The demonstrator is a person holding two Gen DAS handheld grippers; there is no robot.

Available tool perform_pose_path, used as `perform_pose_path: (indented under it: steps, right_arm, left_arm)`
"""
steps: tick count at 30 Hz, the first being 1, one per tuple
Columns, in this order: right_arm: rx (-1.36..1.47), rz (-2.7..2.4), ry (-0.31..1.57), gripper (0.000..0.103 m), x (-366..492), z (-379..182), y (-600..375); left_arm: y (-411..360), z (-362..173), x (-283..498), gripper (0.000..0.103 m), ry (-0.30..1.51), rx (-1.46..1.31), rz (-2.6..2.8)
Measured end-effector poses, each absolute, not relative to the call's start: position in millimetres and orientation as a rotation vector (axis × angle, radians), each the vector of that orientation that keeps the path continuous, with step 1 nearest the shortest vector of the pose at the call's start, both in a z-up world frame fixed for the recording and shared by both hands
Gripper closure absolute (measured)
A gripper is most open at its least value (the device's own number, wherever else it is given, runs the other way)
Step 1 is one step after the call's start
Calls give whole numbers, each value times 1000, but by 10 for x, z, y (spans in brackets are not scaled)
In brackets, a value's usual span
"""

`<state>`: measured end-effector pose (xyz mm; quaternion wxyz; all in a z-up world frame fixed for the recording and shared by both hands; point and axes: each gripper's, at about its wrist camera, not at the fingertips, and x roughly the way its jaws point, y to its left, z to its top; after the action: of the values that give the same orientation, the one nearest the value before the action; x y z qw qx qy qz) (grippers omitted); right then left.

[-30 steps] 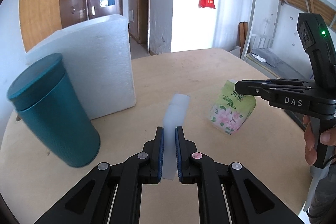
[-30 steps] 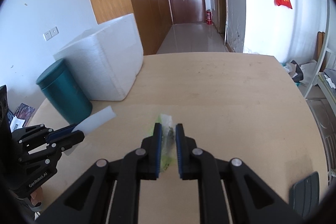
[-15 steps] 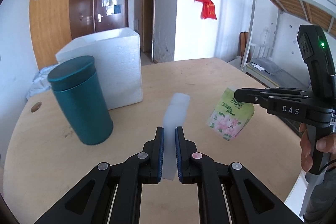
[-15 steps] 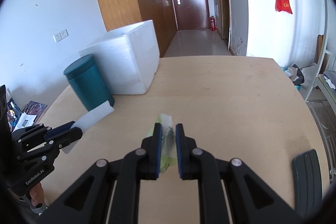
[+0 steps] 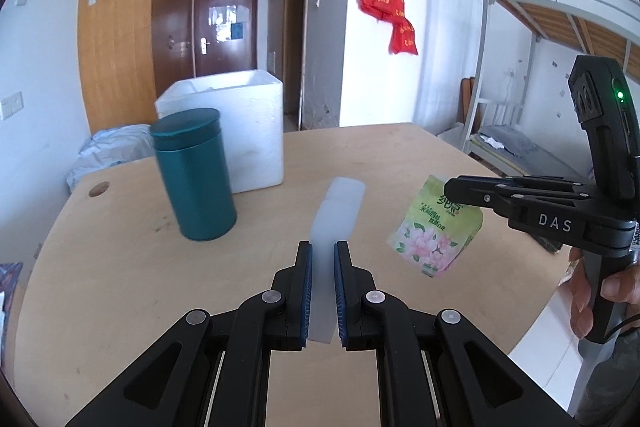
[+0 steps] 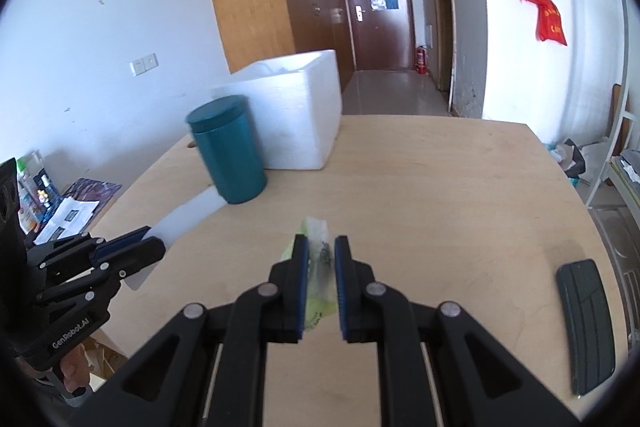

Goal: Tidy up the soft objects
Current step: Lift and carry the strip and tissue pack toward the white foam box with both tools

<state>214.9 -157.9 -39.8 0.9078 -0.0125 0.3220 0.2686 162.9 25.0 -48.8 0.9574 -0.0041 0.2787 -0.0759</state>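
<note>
The left gripper (image 5: 323,255) has its fingers clamped on a white foam strip (image 5: 338,209), held above the table (image 5: 120,267). The right gripper (image 6: 320,251) has its fingers clamped on a green tissue pack (image 5: 436,231), also lifted. A teal can (image 5: 192,175) stands touching a white foam box (image 5: 248,131).

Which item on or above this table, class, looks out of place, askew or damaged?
Nothing looks damaged or spilled. The floral tissue pack hangs tilted in the air from one corner in the right gripper, and the left gripper holds a white foam strip off the table.
</note>
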Motion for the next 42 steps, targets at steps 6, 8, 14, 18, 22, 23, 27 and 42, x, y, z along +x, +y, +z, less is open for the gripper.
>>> perform_pose_path:
  steps: [6,8,14,18,22,23,27,42]
  right_arm:
    - [-36,590,648,87,1964,-377,-1432]
    - [-36,598,643,87,1900,-381,-1396]
    - [-34,619,631,87,1712,-385,-1300]
    - [-42,641,624,87,1632,-362,-1197]
    - [-52,668,613,87,1605,-304,-1067]
    - [-55,671,609,87,1602,-292,-1040]
    - [-64,686,596,87,1633,-242,-937]
    - [-58,698,575,87,1945,-34,-753]
  left_arm:
    - [334,-453,1355,92,539,-27,-110]
    - [367,-463,1271,92,534,-36,-104]
    - [450,-479,1036,92,524,-48,-68]
    - [504,-470,898,92,513,-45,-37]
    - [567,-430,787,92,491,-50,-12]
    - [588,-412,770,92,484,-48,-5]
    - [640,-367,784,92,473,-51,10]
    - [896,-259,1048,92,471,-67,58]
